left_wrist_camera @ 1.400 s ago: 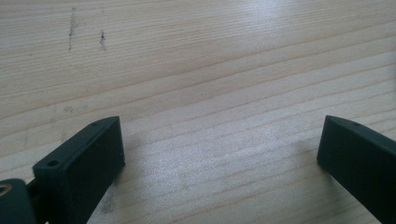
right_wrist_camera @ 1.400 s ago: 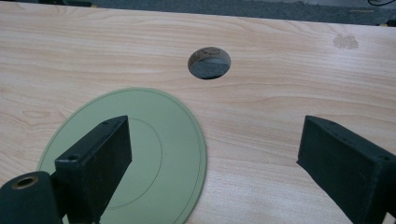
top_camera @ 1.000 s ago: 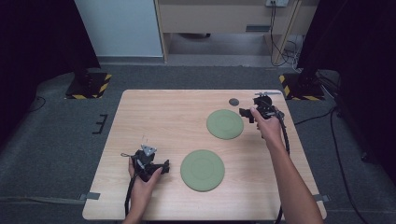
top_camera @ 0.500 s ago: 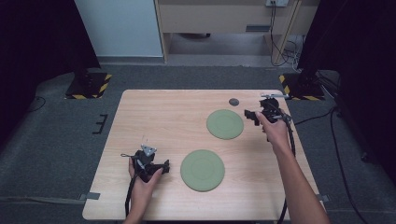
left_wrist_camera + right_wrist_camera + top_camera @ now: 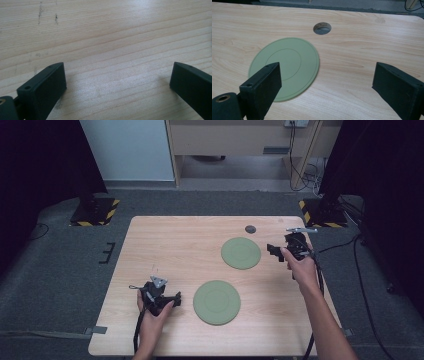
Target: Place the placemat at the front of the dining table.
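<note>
Wooden table, light grain, serving as landmark. Far green plate — flat, round, lying toward the table's far right part, just short of the round cable hole near the far edge. Near green plate — same kind, lying near the table's front edge, about mid-width, well apart from the first. Right gripper — held in the person's right hand just beside the far plate's right rim, above the table's right edge zone; jaws spread wide, nothing between them. Left gripper — held low over the table's front left part, near the near plate's left rim; jaws spread wide over bare wood, holding nothing.
</note>
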The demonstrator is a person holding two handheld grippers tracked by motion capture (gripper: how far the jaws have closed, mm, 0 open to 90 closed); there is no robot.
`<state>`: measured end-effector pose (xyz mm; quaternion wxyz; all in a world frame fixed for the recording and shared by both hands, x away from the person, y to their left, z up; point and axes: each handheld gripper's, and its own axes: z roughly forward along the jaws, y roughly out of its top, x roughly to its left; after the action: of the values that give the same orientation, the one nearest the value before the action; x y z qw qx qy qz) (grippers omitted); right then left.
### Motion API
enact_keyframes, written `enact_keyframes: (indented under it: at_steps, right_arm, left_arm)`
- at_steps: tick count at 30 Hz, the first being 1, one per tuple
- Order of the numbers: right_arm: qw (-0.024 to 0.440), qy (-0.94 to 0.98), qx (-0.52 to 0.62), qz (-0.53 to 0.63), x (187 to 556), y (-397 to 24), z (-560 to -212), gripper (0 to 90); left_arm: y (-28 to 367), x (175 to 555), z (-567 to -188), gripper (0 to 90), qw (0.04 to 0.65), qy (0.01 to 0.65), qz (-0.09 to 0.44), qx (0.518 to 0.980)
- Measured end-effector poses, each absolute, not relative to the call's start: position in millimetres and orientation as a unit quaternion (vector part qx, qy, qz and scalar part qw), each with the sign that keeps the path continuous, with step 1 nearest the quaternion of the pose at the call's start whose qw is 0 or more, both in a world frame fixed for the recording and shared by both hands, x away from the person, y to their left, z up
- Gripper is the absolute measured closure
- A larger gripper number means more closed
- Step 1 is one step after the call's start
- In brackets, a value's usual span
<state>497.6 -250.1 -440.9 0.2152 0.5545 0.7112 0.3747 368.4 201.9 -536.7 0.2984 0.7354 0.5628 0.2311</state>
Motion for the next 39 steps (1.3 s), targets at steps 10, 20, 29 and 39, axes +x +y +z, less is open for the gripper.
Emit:
enact_keyframes:
  at_steps: [10, 20, 29, 39]
  right_arm:
    - [0.211, 0.719, 0.546, 0.375, 478.6, -255.5, -445.8, 8.6]
    - [0.201, 0.72, 0.551, 0.37, 463.4, -262.3, -454.5, 9.3]
    - [0.19, 0.734, 0.543, 0.362, 452.0, -265.8, -462.2, 8.2]
    - [0.181, 0.742, 0.539, 0.356, 445.5, -263.7, -474.4, 7.8]
  left_arm:
    - [202.2, 368.9, -536.8, 0.0, 0.299, 0.562, 0.229, 0.736]
    - [202.2, 368.9, -536.8, 0.0, 0.299, 0.562, 0.229, 0.736]
    - [202.2, 369.0, -536.8, 0.0, 0.299, 0.562, 0.229, 0.736]
    - [202.2, 369.1, -536.8, 0.0, 0.299, 0.562, 0.229, 0.736]
